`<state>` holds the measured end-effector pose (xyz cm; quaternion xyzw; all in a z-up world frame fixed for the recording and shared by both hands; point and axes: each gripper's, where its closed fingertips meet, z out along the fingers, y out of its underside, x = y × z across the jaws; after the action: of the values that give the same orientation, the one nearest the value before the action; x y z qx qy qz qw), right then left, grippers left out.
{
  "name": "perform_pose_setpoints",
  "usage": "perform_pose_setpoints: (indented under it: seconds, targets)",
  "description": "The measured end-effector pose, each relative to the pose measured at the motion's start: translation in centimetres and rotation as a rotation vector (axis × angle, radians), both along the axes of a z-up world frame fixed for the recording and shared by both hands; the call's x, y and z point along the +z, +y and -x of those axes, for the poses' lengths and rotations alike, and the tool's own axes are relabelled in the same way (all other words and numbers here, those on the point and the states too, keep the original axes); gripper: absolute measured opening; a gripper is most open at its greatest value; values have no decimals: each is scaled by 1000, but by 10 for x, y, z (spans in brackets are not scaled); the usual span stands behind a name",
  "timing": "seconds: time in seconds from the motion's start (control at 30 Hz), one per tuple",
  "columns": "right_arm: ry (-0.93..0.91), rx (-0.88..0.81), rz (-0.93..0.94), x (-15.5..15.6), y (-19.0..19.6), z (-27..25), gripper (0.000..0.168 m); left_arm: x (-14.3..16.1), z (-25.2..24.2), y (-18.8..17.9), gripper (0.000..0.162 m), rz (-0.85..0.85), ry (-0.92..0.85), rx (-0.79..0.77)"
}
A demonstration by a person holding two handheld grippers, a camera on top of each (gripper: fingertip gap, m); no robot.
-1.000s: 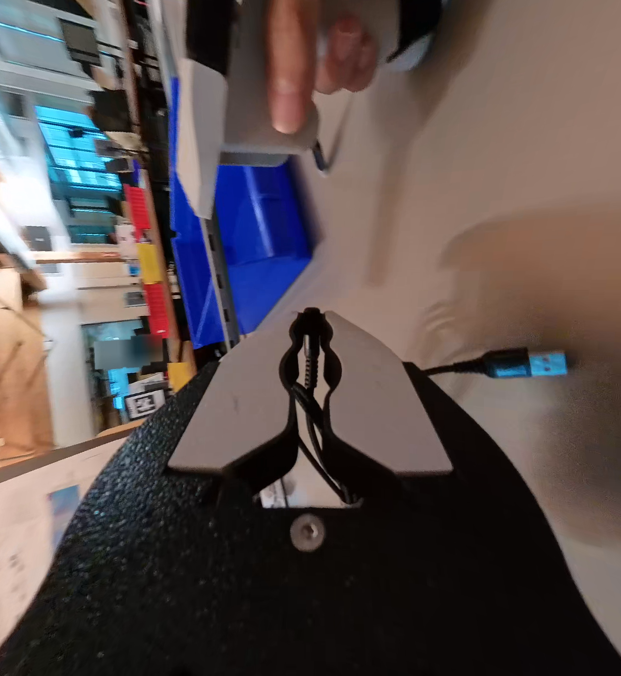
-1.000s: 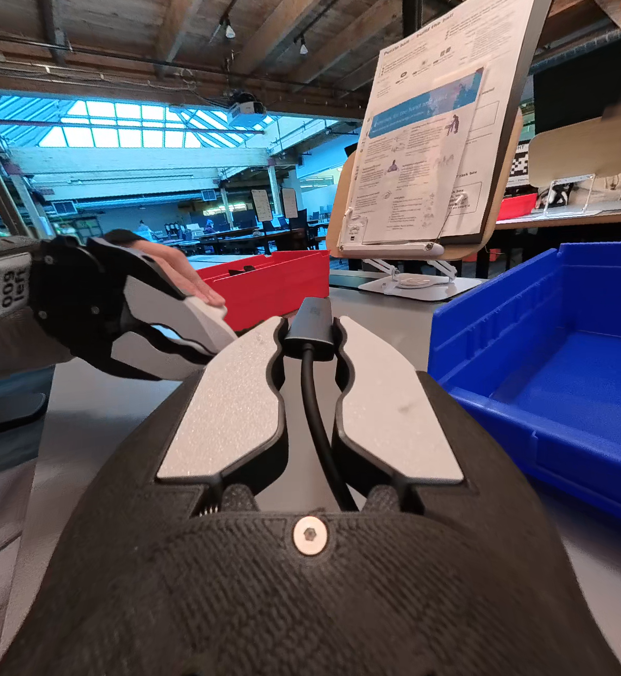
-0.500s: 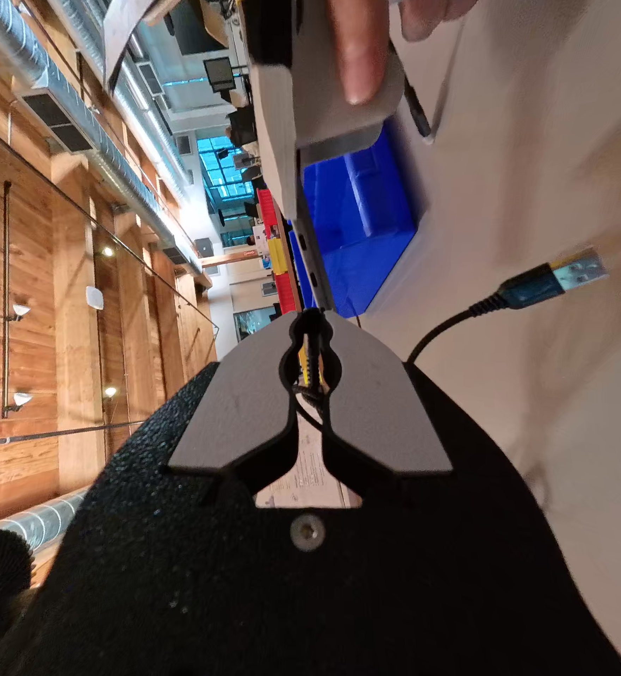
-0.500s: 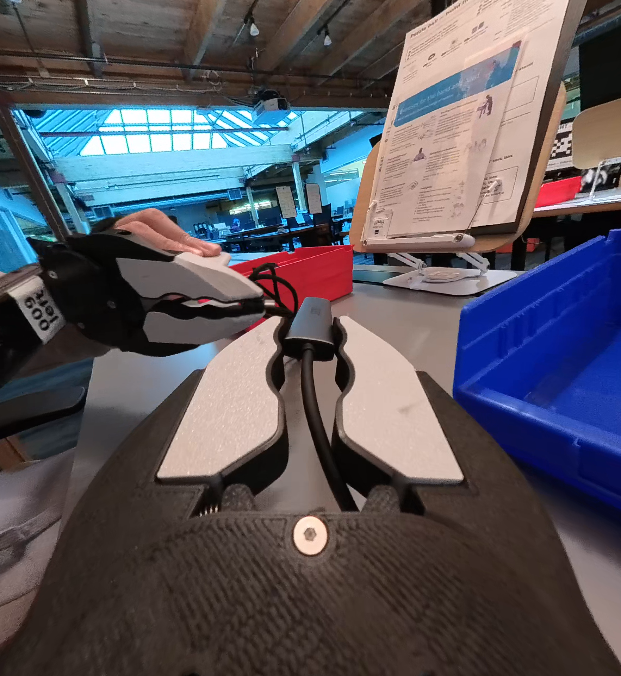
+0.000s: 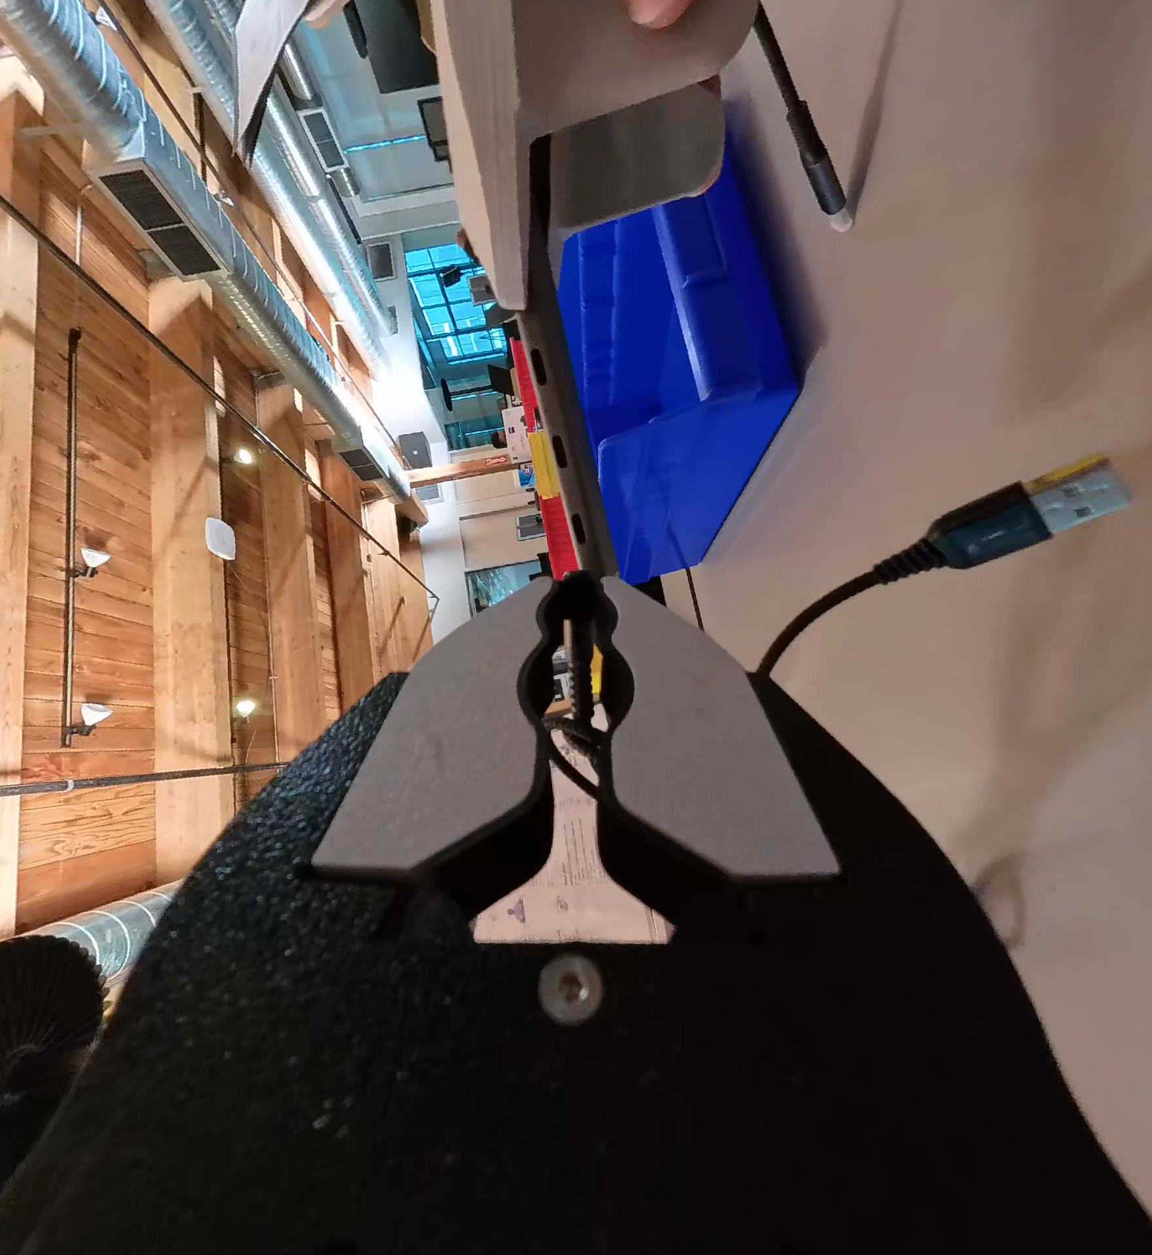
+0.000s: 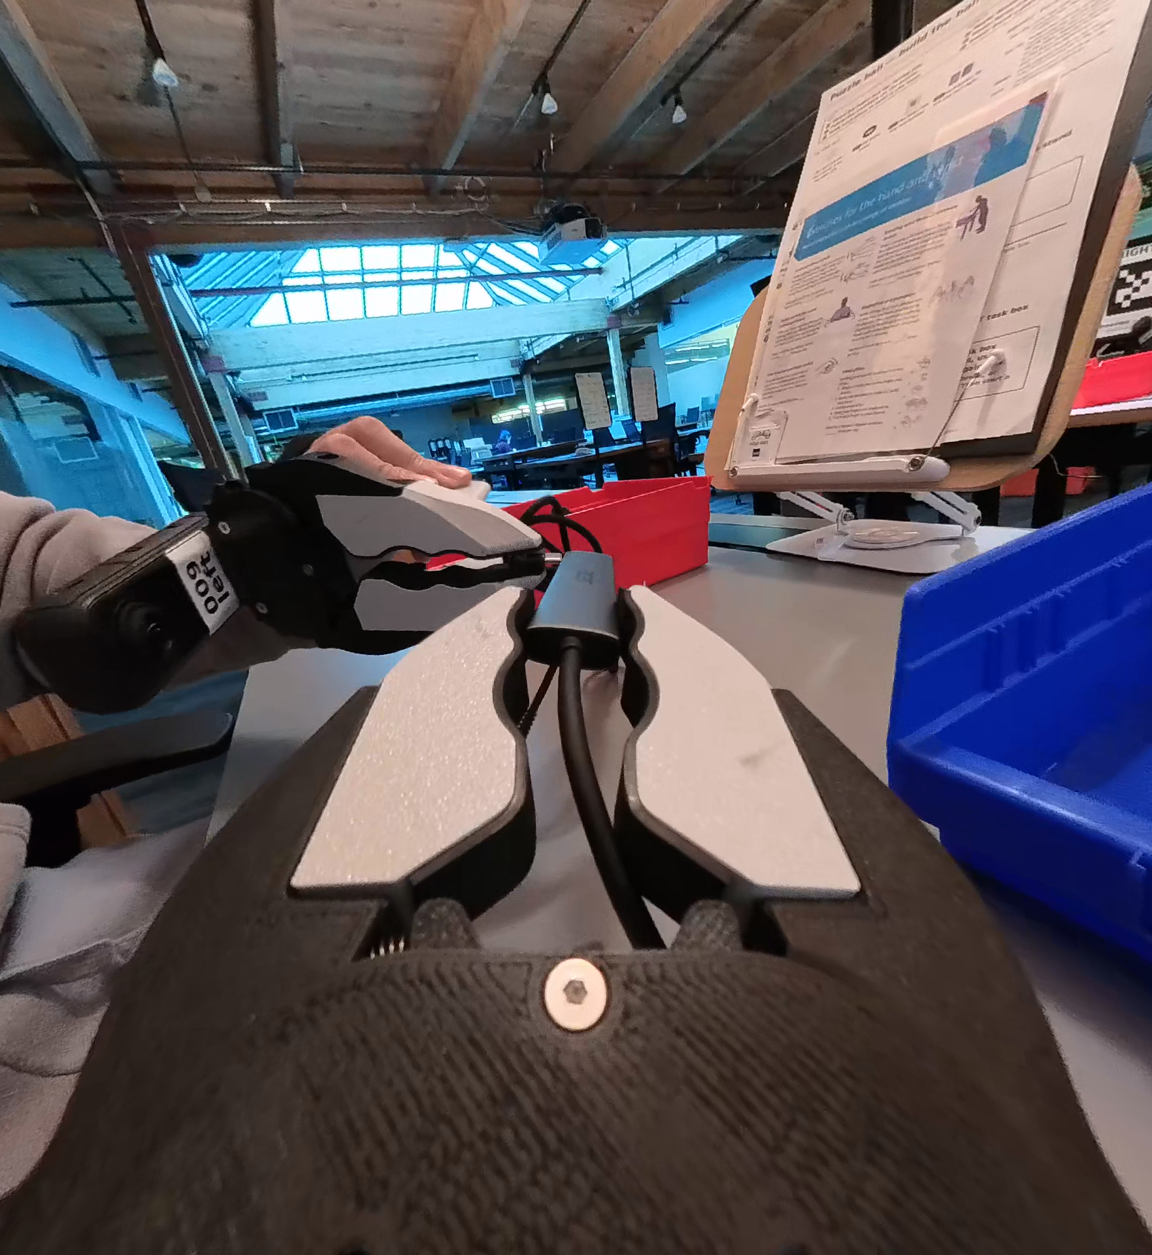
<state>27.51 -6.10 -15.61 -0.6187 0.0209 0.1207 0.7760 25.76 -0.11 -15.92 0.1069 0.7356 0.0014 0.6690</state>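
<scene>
My right gripper (image 6: 573, 601) is shut on a dark grey adapter (image 6: 576, 587), whose black cord (image 6: 590, 781) runs back between the fingers. My left gripper (image 5: 580, 594) is shut on a black braided cable (image 5: 583, 652). The cable's metal USB plug (image 5: 1048, 509) hangs free to the right. In the right wrist view the left gripper (image 6: 535, 558) comes in from the left. The small plug end at its tip sits right at the adapter's far end. In the left wrist view the right gripper's fingers (image 5: 634, 163) show at the top, with the adapter's thin cord end (image 5: 814, 163).
A blue bin (image 6: 1068, 713) stands on the grey table (image 6: 797, 611) to the right, and also shows in the left wrist view (image 5: 681, 380). A red bin (image 6: 634, 526) with a cable loop is behind the grippers. A document stand (image 6: 933, 285) with papers is at the back right. About 7 centimetres separates my left fingertips from my right.
The left gripper has moved right and up toward the right gripper, bringing its cable end up to the adapter. The right gripper still holds the adapter.
</scene>
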Motion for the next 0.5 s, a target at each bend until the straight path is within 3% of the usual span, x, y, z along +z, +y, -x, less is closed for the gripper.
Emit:
perform_pose_setpoints:
  seconds: [0.5]
  targets:
    - [0, -6, 9, -1, 3, 1, 24, -2, 1, 5, 7, 14, 5, -6]
